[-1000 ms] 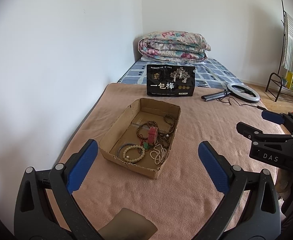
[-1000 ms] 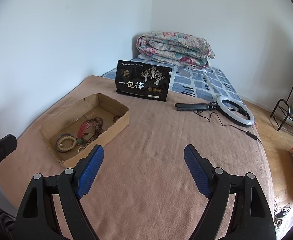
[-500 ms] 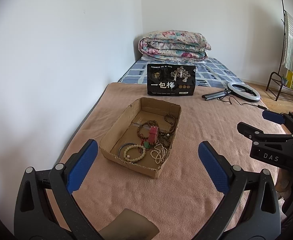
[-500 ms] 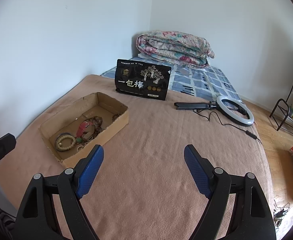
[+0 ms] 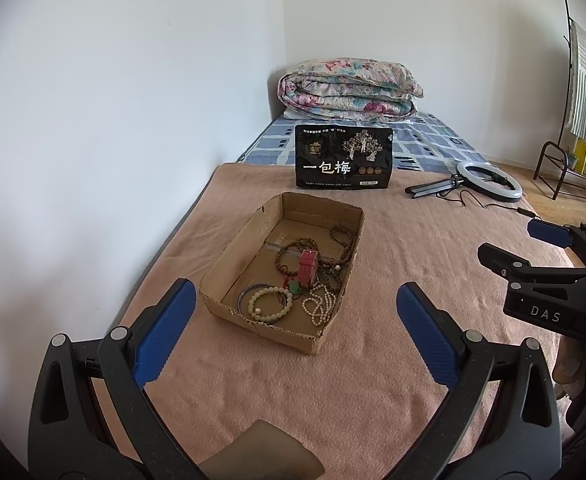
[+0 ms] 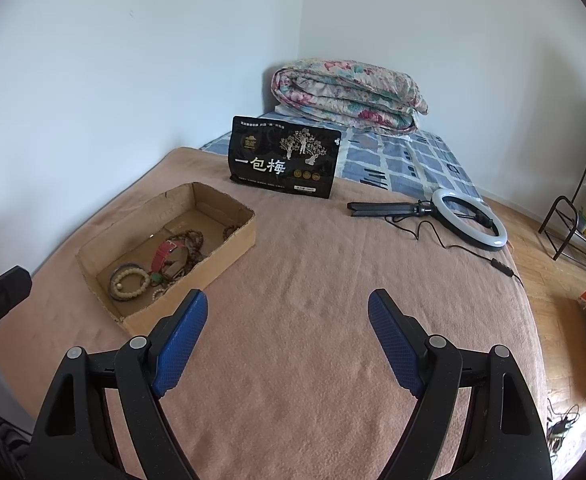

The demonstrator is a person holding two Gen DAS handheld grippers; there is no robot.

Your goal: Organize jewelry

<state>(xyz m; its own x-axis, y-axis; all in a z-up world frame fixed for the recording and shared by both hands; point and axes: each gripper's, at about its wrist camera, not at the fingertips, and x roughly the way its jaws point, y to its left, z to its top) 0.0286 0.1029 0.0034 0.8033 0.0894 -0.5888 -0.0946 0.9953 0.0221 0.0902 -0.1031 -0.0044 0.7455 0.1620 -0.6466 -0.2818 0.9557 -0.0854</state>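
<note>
Jewelry (image 5: 293, 280) is all lying tangled inside the cardboard box (image 5: 229, 268) near the blanket's (image 5: 393, 264) left edge; both the left gripper (image 5: 293, 328) and right gripper (image 6: 287, 340) are hovering with jaws apart, holding nothing, which fits either gathering done or sorting pending.

Jewelry is kept in an open, shallow cardboard box (image 5: 233, 258) with torn rims, set on the pink blanket (image 5: 393, 264) near its left edge, angled to that edge. Inside, pieces are bunched toward the near and right walls. A cream bead bracelet (image 5: 271, 303) is laid flat at the near end, overlapping a thin grey bangle (image 5: 245, 295). A small pearl string (image 5: 320, 307) is piled against the right wall. A red strap piece (image 5: 308, 266) is propped mid-box, with a green bead (image 5: 294, 287) just below it. Brown bead strands (image 5: 343, 240) are tangled behind.
</note>
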